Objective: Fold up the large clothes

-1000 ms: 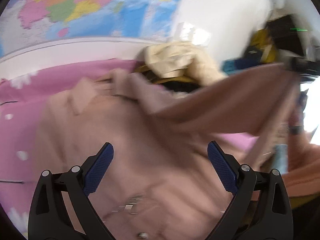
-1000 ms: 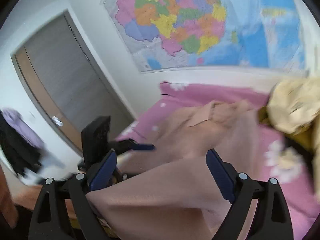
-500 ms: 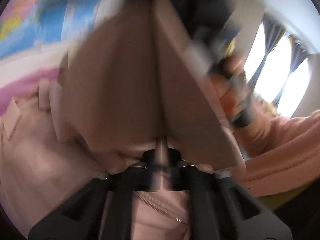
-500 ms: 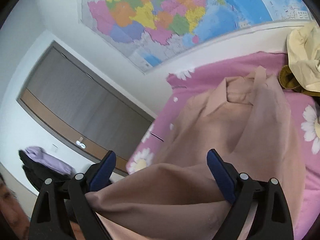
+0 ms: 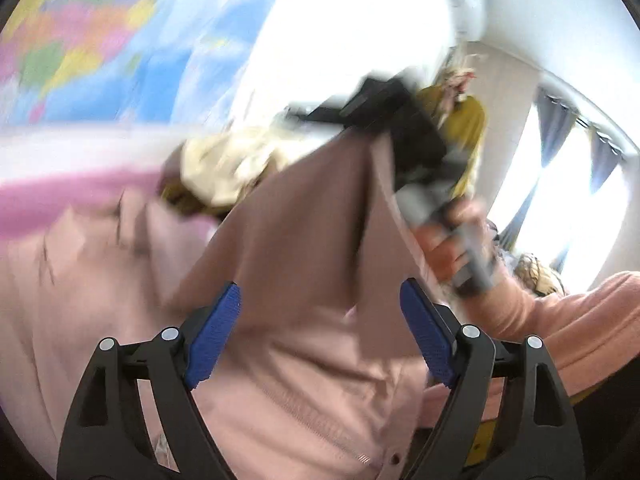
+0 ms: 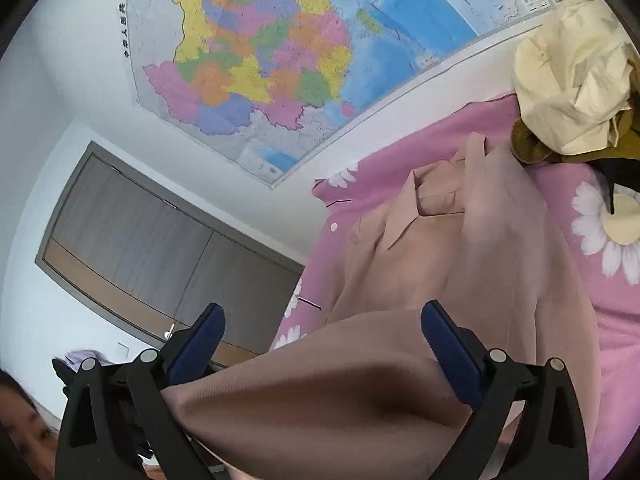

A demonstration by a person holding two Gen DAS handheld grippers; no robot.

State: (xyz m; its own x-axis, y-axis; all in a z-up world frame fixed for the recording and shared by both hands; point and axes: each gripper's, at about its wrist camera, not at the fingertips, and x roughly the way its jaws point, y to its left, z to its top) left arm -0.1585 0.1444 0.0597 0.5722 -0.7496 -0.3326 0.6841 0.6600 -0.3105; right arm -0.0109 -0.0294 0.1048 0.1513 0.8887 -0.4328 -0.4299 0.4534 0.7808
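Motion smears the left wrist view: the wall map (image 5: 80,40) is only colour streaks, and the right gripper (image 5: 400,120) is a dark blur whose fingers cannot be made out. In the right wrist view the pink jacket (image 6: 460,248) runs off the lower edge, a fold hiding whether the pads (image 6: 452,356) touch it. The cream cloth (image 6: 572,76) is cut by the right rim.

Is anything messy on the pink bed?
Yes. A crumpled cream garment sits heaped over mustard cloth at the bed's far corner, unfolded, beside the pink jacket that lies spread flat.
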